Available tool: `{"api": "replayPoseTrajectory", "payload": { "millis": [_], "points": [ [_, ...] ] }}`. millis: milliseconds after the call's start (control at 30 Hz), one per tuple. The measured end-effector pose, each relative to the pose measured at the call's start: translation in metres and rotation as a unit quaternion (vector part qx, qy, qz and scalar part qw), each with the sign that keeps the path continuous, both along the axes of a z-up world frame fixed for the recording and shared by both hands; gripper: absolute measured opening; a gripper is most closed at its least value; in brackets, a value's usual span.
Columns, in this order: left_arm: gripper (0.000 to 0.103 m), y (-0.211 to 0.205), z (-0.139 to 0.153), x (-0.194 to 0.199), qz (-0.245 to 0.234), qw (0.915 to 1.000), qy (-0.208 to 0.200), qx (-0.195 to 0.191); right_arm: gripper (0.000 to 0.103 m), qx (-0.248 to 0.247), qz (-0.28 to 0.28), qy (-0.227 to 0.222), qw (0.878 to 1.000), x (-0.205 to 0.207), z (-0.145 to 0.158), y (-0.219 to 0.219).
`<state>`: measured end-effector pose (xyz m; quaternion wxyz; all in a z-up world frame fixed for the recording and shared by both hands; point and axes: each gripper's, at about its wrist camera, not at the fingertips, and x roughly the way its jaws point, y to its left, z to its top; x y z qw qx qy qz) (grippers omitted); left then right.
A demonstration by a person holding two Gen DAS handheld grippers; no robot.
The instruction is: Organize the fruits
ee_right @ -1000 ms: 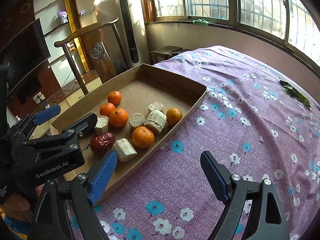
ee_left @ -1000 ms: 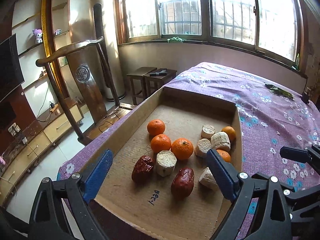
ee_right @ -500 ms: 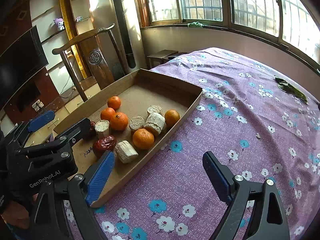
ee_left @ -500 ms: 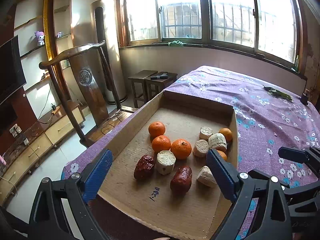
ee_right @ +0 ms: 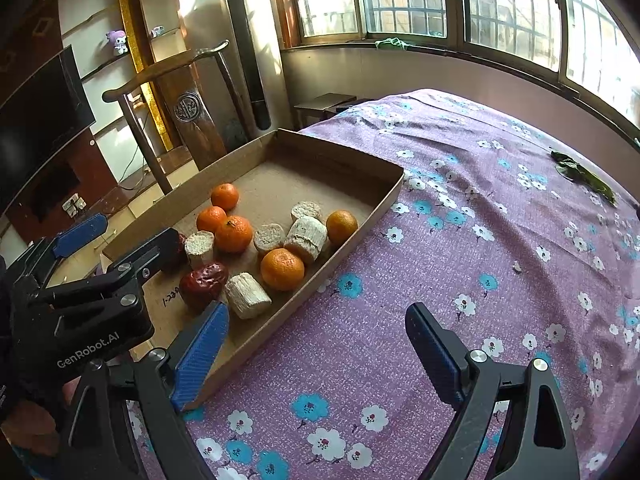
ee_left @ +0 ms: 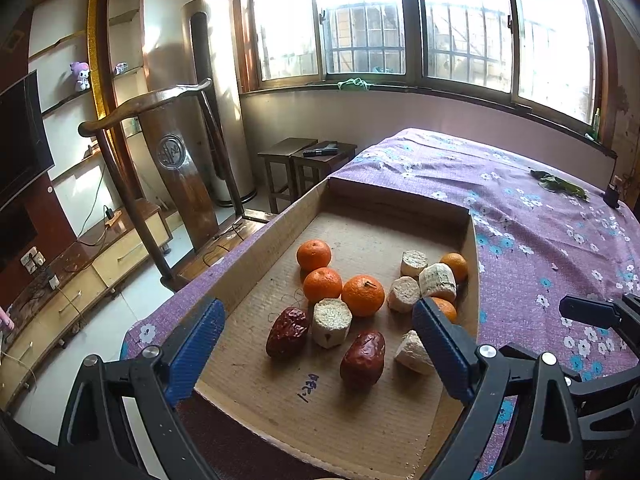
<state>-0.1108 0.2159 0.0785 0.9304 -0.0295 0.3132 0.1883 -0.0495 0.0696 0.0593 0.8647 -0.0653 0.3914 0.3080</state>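
Observation:
A shallow cardboard tray [ee_left: 256, 248] [ee_right: 384, 208] lies on the purple flowered tablecloth. In it are several oranges [ee_left: 363, 295] [ee_right: 282, 269], two red dates [ee_left: 363, 359] [ee_right: 203, 283] and several pale cut sugarcane chunks [ee_left: 331, 322] [ee_right: 247, 300]. My left gripper [ee_left: 318, 346] is open and empty, hovering over the tray's near end, its jaws either side of the dates. My right gripper [ee_right: 317, 350] is open and empty over the cloth to the right of the tray; its left finger [ee_right: 200, 354] overlaps the tray's near corner.
The tray sits at the table's left edge; a wooden chair [ee_left: 176, 152] and two stools [ee_left: 308, 156] stand beyond it. Green leaves [ee_right: 584, 178] lie far right on the tablecloth [ee_right: 480, 208]. The left gripper's body [ee_right: 92, 296] shows in the right wrist view.
Both grippers have pulled back and risen a little from the tray, so the fruit looks smaller and lower. Both stay open. The fruit has not moved.

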Motion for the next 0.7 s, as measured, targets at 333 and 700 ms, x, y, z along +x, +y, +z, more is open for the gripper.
{"api": "replayPoseTrajectory", "payload": {
  "millis": [333, 700],
  "points": [
    [0.095, 0.0006, -0.0014, 0.0009, 0.002, 1.0000, 0.001, 0.001, 0.093, -0.003, 0.002, 0.004, 1.000, 0.0005, -0.0029, 0.0010],
    [0.095, -0.0057, 0.0004, 0.0022, -0.016, 0.9999, 0.006, 0.001, 0.093, -0.003, -0.004, 0.009, 1.000, 0.0041, -0.0042, -0.0062]
  ]
}}
